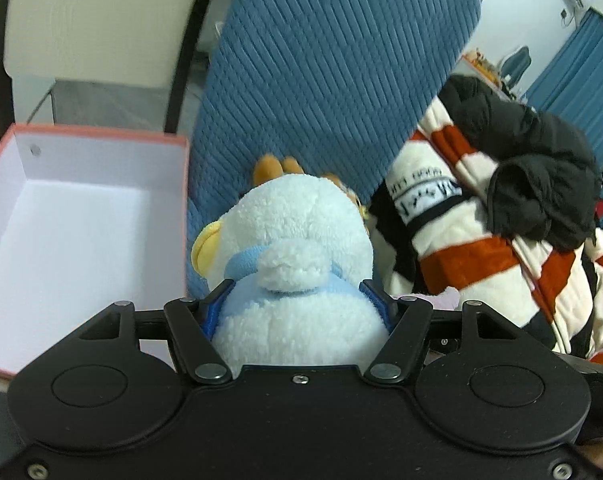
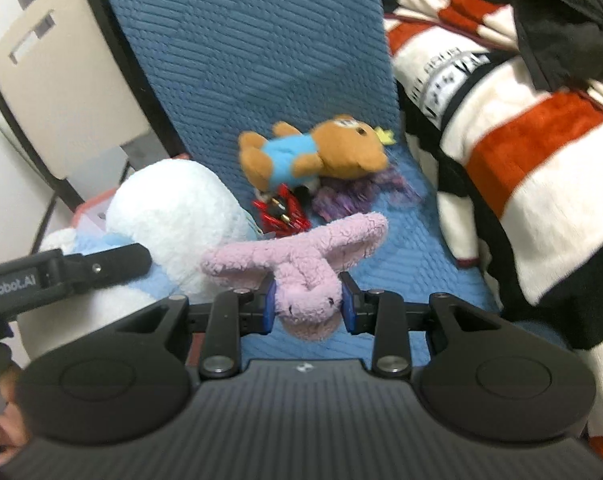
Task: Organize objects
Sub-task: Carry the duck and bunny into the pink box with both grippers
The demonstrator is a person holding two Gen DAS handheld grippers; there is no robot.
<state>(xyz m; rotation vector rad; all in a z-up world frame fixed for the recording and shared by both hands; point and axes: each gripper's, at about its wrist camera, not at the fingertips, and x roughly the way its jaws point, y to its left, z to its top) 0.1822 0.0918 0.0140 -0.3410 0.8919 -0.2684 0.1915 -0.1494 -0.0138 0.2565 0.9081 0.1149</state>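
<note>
My left gripper (image 1: 299,300) is shut on a white and light-blue plush toy (image 1: 297,240) and holds it just right of an open pink box (image 1: 101,140) with a white inside. The same plush (image 2: 173,216) and the left gripper's finger (image 2: 113,262) show at the left of the right wrist view. My right gripper (image 2: 307,304) is shut on a pink plush with long ears (image 2: 301,264), over the blue cushioned seat (image 2: 413,248). A brown bear plush in a blue shirt (image 2: 313,152) lies further back, beside a red shiny item (image 2: 281,212) and a purple item (image 2: 357,192).
The blue ribbed seat back (image 1: 333,60) rises behind the toys. A striped red, white and black blanket (image 2: 521,160) with a black garment (image 1: 533,152) on it lies on the right. A beige folding chair (image 2: 61,80) stands at the left.
</note>
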